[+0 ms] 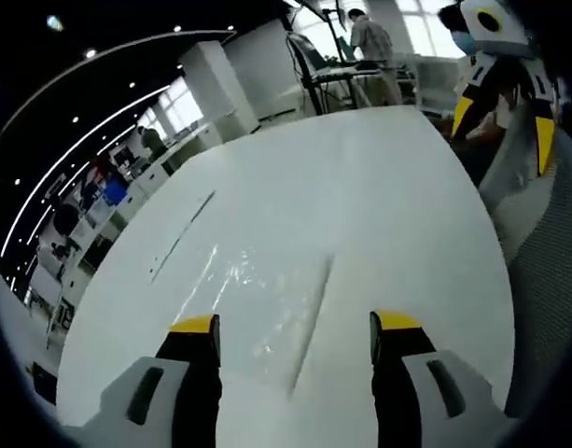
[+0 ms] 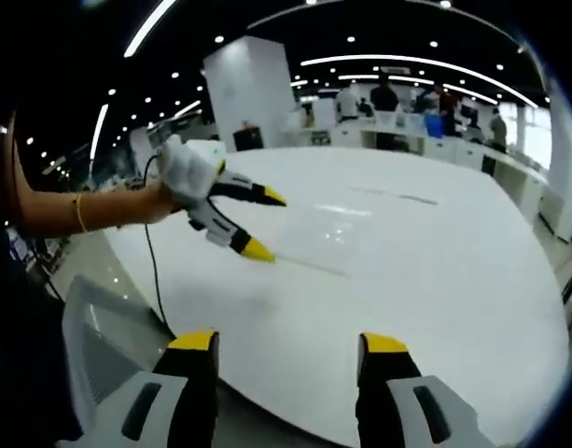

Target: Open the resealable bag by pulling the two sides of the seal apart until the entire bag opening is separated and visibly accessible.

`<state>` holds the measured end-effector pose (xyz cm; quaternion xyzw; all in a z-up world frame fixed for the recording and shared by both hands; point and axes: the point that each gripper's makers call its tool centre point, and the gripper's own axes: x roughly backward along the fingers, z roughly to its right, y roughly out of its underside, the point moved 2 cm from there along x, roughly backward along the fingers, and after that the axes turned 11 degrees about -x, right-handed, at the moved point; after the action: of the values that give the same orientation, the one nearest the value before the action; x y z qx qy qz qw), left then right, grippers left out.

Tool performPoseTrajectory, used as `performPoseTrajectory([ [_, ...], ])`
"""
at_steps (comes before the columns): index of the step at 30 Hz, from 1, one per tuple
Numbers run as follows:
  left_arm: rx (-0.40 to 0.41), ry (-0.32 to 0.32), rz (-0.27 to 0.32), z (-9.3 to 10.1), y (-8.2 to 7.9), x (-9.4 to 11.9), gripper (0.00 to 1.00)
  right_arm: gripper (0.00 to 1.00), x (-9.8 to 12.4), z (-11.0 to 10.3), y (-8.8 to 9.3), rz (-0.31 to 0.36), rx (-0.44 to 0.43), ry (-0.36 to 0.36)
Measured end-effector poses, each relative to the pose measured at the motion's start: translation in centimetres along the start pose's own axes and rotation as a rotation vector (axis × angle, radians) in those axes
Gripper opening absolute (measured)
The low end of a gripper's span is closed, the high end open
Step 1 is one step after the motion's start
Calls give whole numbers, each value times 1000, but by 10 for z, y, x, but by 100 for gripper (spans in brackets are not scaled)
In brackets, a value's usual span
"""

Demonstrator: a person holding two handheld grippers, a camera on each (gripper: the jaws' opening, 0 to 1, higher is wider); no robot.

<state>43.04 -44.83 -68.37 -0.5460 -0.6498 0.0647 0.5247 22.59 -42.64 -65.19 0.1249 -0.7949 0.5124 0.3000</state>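
A clear resealable bag [image 1: 258,299] lies flat on the white table [image 1: 379,187], just ahead of my left gripper [image 1: 295,323], whose yellow-tipped jaws stand open with nothing between them. The bag's straight seal edge runs up from between the jaws. My right gripper [image 1: 504,126] hangs open past the table's far right edge. In the right gripper view, my right gripper [image 2: 287,341] is open and empty, back from the table edge. There the bag [image 2: 332,238] is a faint sheen on the table [image 2: 435,280], and the left gripper [image 2: 265,224], held by a hand, hovers open at its left end.
A thin dark line [image 1: 183,233] marks the tabletop beyond the bag. A grey mesh chair [image 1: 547,280] stands by the table edge between the grippers. People stand at desks [image 2: 388,117] far behind. A cable [image 2: 153,280] hangs from the left gripper.
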Motion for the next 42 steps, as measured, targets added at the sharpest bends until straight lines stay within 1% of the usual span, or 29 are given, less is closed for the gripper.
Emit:
performPoseTrajectory([
  [2, 27, -6, 5, 3, 0, 9, 71, 60, 1, 1, -1, 3, 2, 1],
  [3, 81, -7, 22, 4, -1, 13, 73, 62, 1, 1, -2, 6, 3, 2],
  [4, 100, -9, 30, 5, -2, 15, 76, 63, 1, 1, -2, 7, 4, 2],
  [5, 204, -14, 100, 5, -8, 22, 83, 65, 1, 2, -4, 15, 5, 9],
  [6, 248, -16, 135, 6, -10, 28, 89, 67, 1, 3, -4, 18, 4, 14],
  [7, 255, -22, 136, 7, -9, 31, 95, 68, 1, 2, -5, 19, 3, 14],
  [8, 236, -26, 122, 8, -6, 35, 99, 69, 1, 1, -6, 20, 6, 14],
  [10, 217, -47, 124, 10, -6, 48, 97, 70, 1, -3, -9, 30, 30, 10],
  [11, 234, -66, 138, 9, -8, 55, 94, 70, 2, -5, -11, 37, 34, 9],
  [13, 263, -98, 175, 6, -14, 64, 95, 71, 3, -7, -13, 46, 34, 5],
  [14, 262, -146, 201, 0, -18, 74, 95, 71, 3, -8, -14, 54, 37, 1],
  [15, 257, -161, 219, -1, -21, 80, 95, 70, 4, -9, -15, 61, 43, -4],
  [16, 279, -172, 240, 0, -24, 88, 96, 70, 5, -11, -16, 69, 50, -7],
  [18, 298, -194, 259, 0, -26, 98, 99, 71, 6, -11, -17, 77, 49, -5],
  [19, 302, -208, 262, 0, -25, 102, 99, 72, 7, -11, -17, 82, 48, -4],
  [20, 323, -226, 249, 1, -19, 107, 99, 73, 8, -11, -17, 90, 45, -1],
  [22, 344, -239, 238, 3, -14, 113, 99, 76, 9, -11, -17, 97, 40, 4],
  [24, 363, -251, 244, 7, -11, 121, 99, 78, 11, -10, -18, 111, 29, 12],
  [28, 392, -274, 232, 18, -5, 135, 99, 81, 17, -13, -20, 135, 39, 10],
  [29, 411, -276, 236, 22, -3, 139, 99, 83, 19, -13, -19, 138, 44, 13],
  [31, 424, -267, 235, 29, -1, 142, 99, 85, 20, -13, -18, 140, 48, 16],
  [33, 430, -249, 216, 38, 3, 145, 100, 85, 22, -14, -17, 144, 49, 16],
  [34, 433, -253, 214, 40, 3, 148, 100, 85, 23, -14, -16, 145, 49, 16],
  [37, 462, -279, 213, 48, 5, 158, 100, 86, 27, -18, -14, 169, 59, 19],
  [38, 468, -300, 213, 48, 5, 161, 99, 86, 28, -19, -14, 176, 58, 19],
  [39, 474, -329, 208, 48, 7, 165, 99, 88, 30, -19, -14, 185, 52, 18],
  [41, 486, -337, 208, 50, 8, 168, 100, 90, 30, -20, -13, 188, 45, 14],
  [42, 500, -354, 207, 50, 9, 171, 100, 92, 31, -20, -11, 192, 38, 11],
])
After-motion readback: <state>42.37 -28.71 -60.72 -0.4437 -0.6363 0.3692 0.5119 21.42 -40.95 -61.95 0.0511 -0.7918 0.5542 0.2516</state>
